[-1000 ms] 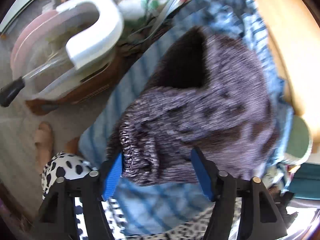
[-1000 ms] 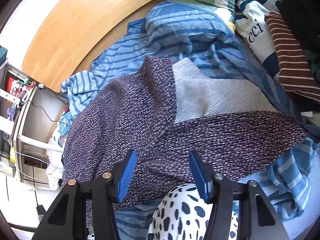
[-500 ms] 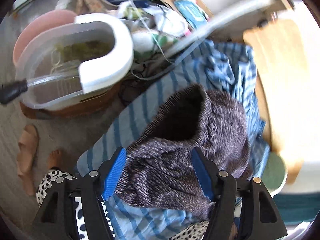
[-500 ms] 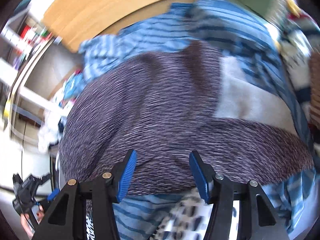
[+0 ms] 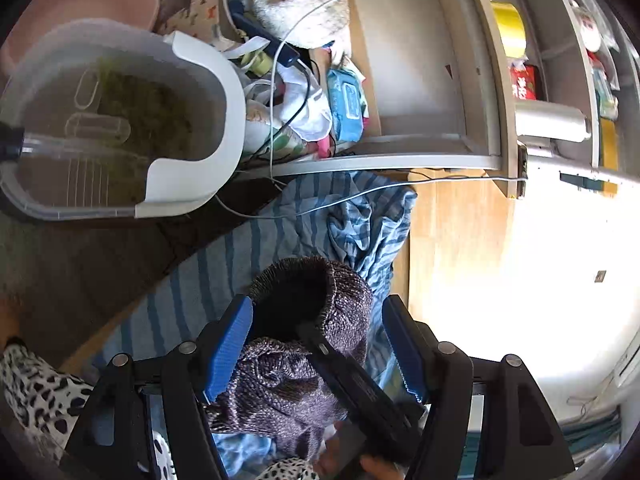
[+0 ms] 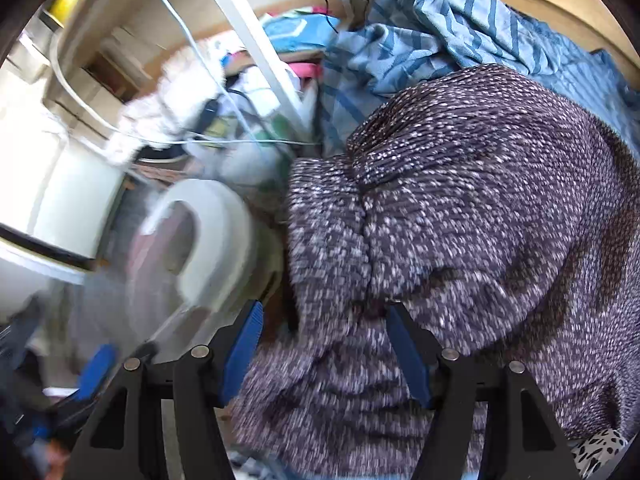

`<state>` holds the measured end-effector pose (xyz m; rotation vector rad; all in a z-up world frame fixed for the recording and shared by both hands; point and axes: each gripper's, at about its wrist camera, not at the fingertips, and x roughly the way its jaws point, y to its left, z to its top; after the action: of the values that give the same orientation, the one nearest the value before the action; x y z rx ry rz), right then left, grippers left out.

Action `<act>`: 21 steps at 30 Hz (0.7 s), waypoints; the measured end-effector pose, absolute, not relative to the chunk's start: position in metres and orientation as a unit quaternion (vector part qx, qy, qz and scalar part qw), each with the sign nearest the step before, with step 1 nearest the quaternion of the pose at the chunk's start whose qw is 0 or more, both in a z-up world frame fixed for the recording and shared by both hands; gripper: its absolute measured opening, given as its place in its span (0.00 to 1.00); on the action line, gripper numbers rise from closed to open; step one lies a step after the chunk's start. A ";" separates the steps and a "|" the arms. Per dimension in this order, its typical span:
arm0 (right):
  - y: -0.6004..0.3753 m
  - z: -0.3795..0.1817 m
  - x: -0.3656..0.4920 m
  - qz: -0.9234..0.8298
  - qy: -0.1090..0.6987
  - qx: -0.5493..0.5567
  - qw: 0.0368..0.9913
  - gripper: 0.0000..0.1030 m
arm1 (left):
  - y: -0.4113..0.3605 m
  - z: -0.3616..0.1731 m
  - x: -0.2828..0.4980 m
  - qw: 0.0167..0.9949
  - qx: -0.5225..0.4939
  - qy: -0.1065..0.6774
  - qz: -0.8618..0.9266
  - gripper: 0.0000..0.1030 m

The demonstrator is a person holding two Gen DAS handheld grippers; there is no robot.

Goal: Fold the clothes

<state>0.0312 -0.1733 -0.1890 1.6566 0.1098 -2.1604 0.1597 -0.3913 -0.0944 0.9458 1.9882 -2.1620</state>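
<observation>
Over on the left, beside the bed, sits a translucent plastic bin (image 5: 100, 128) with a white rim, and behind it a heap of odds and ends: a fluffy white toy (image 5: 300, 0), a blue wipes pack (image 5: 348, 100) and thin white cables (image 5: 360, 196) trailing across a grey shelf unit (image 5: 420, 156). Moving right, the blue striped bedsheet (image 5: 224, 280) spreads over the mattress, bunched into folds near the wooden bed frame (image 5: 452, 240). On it lies the purple knit sweater (image 5: 344, 312), its ribbed opening gaping dark toward the left wrist camera. The left gripper (image 5: 316, 344) has its 2 blue-padded fingers spread wide, 1 on either side of that bunched opening; I cannot tell whether the pads touch the knit. A black bar, the other tool (seen only in part), reaches in across the lower fabric. From the right wrist camera the same sweater (image 6: 460, 240) fills most of the view, humped and creased down its middle, with the bin (image 6: 212, 240) blurred to its left and the striped sheet (image 6: 440, 20) above. The right gripper (image 6: 324, 340) also stands wide, fingers straddling a fold of the knit without pinching it. A scrap of spotted black-and-white fabric (image 6: 600, 452) shows at the far lower right.
</observation>
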 end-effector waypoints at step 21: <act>-0.016 -0.170 0.018 -0.784 -0.102 0.565 0.236 0.09 | -0.291 -0.159 -0.008 -0.025 0.451 0.643 -0.619 0.41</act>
<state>0.0184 -0.0158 -0.1700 1.5487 -0.2790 -2.1520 -0.0080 -0.2907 -0.1595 1.4387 2.0513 -1.9757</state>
